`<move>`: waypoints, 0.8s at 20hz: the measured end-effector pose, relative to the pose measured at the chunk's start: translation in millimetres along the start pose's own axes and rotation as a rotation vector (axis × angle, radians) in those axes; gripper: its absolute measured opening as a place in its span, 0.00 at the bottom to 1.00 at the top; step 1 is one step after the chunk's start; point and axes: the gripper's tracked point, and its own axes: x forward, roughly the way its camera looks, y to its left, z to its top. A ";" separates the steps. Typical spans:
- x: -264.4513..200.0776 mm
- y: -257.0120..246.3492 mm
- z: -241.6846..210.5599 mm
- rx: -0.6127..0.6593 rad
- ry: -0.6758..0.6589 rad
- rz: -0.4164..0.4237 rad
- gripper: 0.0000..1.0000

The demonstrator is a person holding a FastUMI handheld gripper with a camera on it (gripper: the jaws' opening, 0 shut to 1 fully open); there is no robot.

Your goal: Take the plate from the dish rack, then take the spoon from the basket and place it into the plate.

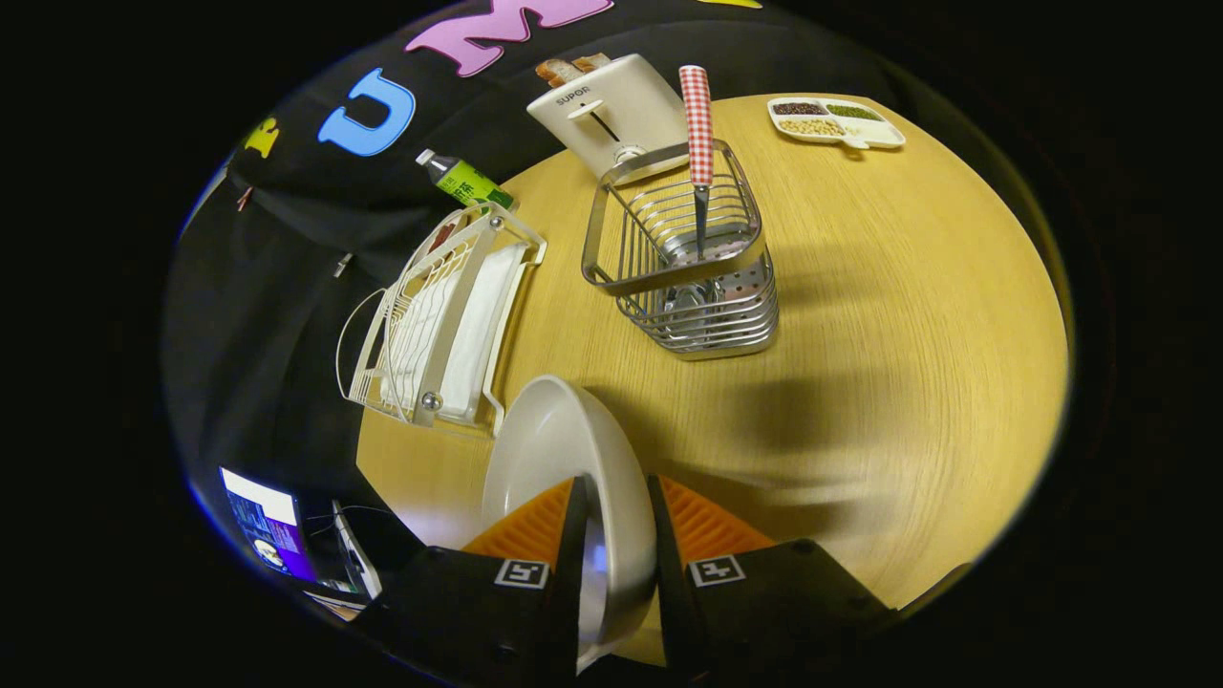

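While clamped on edge, plate [564, 449] between tool [616, 497] fingers.

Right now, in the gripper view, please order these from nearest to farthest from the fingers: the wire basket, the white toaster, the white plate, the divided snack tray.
1. White round plate: clamped between the orange fingers.
2. Metal wire basket: just ahead, mid-table, holding the checked-handle spoon.
3. White toaster and divided snack tray: both at the table's far edge, too close to call.
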 end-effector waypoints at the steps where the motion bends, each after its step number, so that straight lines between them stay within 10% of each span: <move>1: -0.2 -8.3 1.9 -0.043 -0.020 -0.036 0.41; 5: -4.9 -33.1 16.3 -0.128 -0.111 -0.121 0.51; 8: -15.8 -43.8 34.5 -0.116 -0.169 -0.140 0.79; 14: -50.5 -36.7 92.6 -0.173 -0.380 -0.145 0.80; 16: -57.7 -29.3 111.1 -0.235 -0.440 -0.149 0.94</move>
